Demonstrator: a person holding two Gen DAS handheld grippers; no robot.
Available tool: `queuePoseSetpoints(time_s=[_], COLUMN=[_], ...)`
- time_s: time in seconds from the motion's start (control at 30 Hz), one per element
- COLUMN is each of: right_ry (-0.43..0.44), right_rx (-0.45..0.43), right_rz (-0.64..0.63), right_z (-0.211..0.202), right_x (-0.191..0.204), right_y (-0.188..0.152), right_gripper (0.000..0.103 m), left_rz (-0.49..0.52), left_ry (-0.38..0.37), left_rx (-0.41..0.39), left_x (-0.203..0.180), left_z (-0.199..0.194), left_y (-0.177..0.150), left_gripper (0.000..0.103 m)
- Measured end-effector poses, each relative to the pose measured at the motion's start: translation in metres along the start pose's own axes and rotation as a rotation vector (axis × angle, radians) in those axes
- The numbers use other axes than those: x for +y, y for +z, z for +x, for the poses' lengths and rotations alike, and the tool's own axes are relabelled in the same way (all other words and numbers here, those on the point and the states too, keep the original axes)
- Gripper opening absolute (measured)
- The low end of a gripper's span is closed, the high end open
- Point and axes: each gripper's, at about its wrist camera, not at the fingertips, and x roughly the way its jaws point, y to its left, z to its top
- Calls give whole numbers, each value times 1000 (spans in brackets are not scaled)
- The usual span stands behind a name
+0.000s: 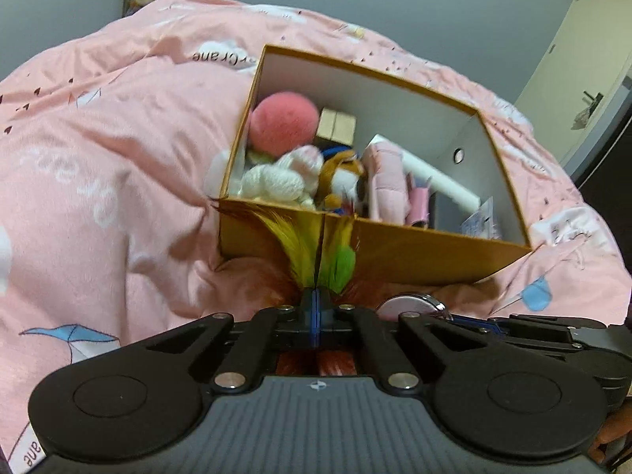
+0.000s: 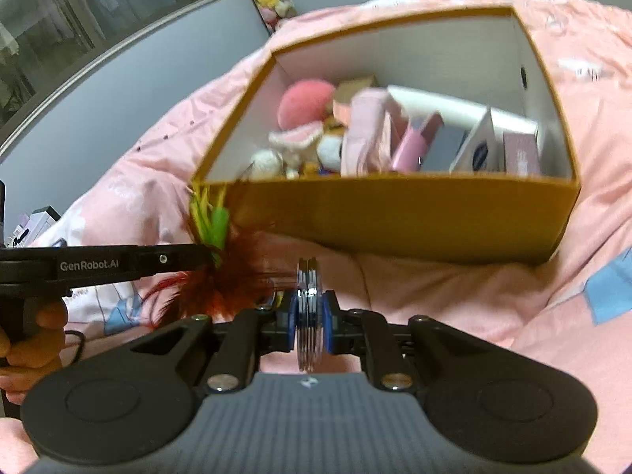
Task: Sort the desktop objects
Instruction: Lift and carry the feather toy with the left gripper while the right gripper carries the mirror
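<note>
Feathers (image 1: 316,252) pinched in left gripper (image 1: 315,296); right gripper (image 2: 309,308) clamps possibly a mirror (image 2: 308,316), edge-on.

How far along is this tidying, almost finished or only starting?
Well along, it seems. The orange box on the pink bedding already holds a pink ball, plush toys and small packages. In hand: the left gripper is shut on a feather toy, and the right gripper is shut on a round metal disc. Both still need to go into the box.
</note>
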Motion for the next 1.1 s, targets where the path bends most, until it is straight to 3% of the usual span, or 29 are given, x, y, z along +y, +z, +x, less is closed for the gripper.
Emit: queuePoseSetpoints(time_s=[0.5, 0.9, 1.0, 1.03, 1.1], right_ry=[34, 11, 7, 8, 9], right_rx=[-123, -118, -141, -144, -138], right_rz=[1, -9, -20, -20, -15], right_z=[-51, -57, -64, -65, -64], right_x=[9, 6, 8, 8, 7], right_y=[31, 37, 41, 41, 39], right_gripper=[14, 14, 14, 14, 14], left_rz=[32, -6, 29, 35, 43], left_ry=[-104, -61, -50, -51, -40], left_rx=[-113, -153, -124, -98, -48], left_x=[-31, -9, -11, -12, -13], left_z=[-49, -64, -60, -55, -43], left_y=[33, 49, 49, 47, 39], left_gripper=[0, 0, 0, 2, 18])
